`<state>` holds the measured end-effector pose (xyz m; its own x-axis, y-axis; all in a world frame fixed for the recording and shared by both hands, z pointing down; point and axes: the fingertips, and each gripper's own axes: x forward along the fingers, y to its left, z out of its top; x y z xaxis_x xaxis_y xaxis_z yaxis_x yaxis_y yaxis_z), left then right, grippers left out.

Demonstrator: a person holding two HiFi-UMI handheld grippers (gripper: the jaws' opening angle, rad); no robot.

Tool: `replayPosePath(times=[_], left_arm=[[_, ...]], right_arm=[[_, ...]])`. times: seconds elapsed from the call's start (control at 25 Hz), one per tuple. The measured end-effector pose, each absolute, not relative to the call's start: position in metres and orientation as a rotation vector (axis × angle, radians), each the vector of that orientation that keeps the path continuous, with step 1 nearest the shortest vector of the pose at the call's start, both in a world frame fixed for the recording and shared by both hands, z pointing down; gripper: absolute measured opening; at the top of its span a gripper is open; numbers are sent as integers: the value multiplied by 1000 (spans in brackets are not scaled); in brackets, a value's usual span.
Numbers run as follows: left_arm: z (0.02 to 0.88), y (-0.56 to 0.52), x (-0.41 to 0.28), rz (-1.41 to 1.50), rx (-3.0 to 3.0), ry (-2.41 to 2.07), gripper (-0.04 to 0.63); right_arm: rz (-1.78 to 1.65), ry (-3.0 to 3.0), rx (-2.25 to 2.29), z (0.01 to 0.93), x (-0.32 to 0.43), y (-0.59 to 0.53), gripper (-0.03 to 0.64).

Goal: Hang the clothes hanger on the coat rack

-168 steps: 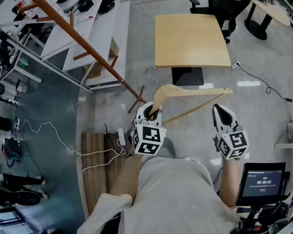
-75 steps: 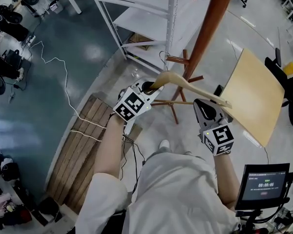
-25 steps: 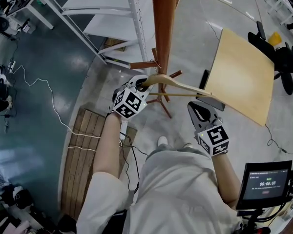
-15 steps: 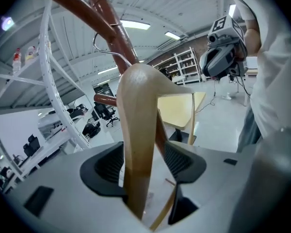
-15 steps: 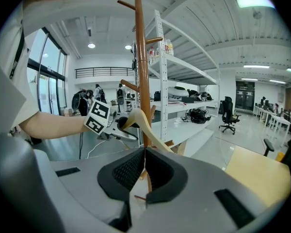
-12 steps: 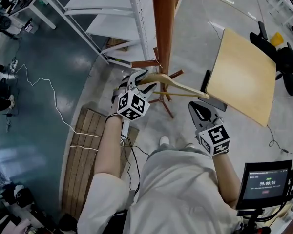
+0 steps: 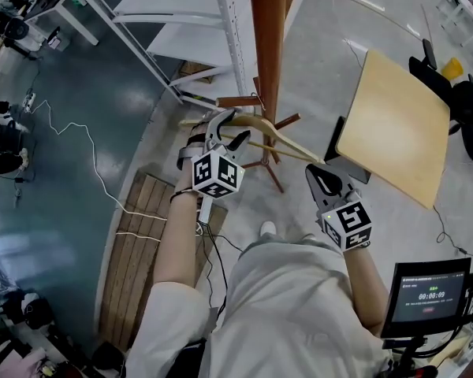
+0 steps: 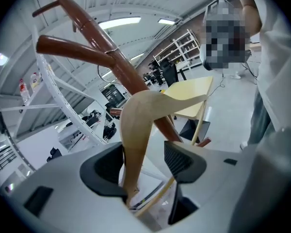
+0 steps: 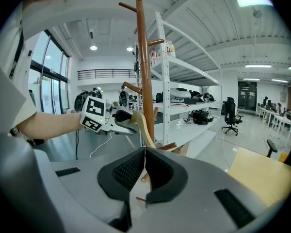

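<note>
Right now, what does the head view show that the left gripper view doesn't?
Only the head view shows the brown slatted wooden pallet on the floor, the small black timer screen and the right claw. Only the left gripper view shows the long ceiling lights and distant shelves of gear. Both show the pale curved wooden clothes hanger, the tall reddish-brown wooden coat rack and the light square wooden table.

Coat rack (image 7: 268,46): the top runs off the head view's upper edge.
Clothes hanger (image 7: 258,120): one end is hidden behind the left hand-held gripper (image 7: 227,130); whether its hook sits on a peg is too small to tell.
Monitor (image 7: 430,290): the screen print is too small to read; its stand is cut by the lower edge.
Office chair (image 7: 463,120): cut off by the right edge.
</note>
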<state>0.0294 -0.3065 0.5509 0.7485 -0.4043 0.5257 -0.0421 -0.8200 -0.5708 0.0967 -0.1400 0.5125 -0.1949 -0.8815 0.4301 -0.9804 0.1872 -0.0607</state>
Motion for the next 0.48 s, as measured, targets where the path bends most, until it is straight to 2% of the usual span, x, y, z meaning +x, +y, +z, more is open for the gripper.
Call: replayPosePath(times=[0.48], left_arm=[[503, -286, 6, -835, -2411, 489, 250]], right_arm=[[434, -2241, 1746, 498, 98, -142, 12]])
